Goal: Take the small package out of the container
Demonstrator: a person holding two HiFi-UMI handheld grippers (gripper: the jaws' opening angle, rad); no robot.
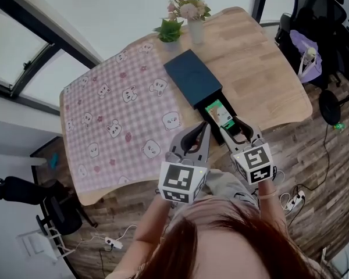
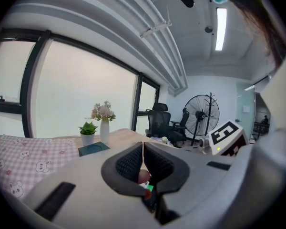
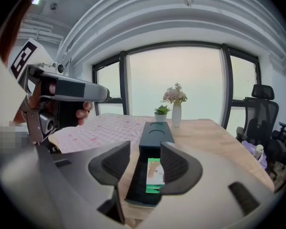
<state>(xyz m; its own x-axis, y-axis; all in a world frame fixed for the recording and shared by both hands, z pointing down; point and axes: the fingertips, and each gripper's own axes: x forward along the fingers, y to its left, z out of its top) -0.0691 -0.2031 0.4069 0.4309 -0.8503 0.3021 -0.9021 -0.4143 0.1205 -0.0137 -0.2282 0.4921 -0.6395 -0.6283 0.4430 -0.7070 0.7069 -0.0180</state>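
A dark box (image 1: 192, 77) lies on the wooden table (image 1: 262, 74), its drawer pulled out toward me. In the drawer rests a small green and white package (image 1: 218, 113). My right gripper (image 1: 235, 131) hovers over the drawer's near end, open. In the right gripper view the package (image 3: 154, 174) shows between the jaws of that gripper (image 3: 145, 162), untouched by the pads, with the box (image 3: 156, 135) behind it. My left gripper (image 1: 205, 127) sits just left of the drawer. In the left gripper view this gripper (image 2: 143, 159) is shut with nothing held.
A pink checked cloth (image 1: 122, 115) covers the table's left half. A flower vase (image 1: 192, 16) and a small potted plant (image 1: 170, 31) stand beyond the box. An office chair (image 1: 320, 34) is at the right. A standing fan (image 2: 201, 118) is farther off.
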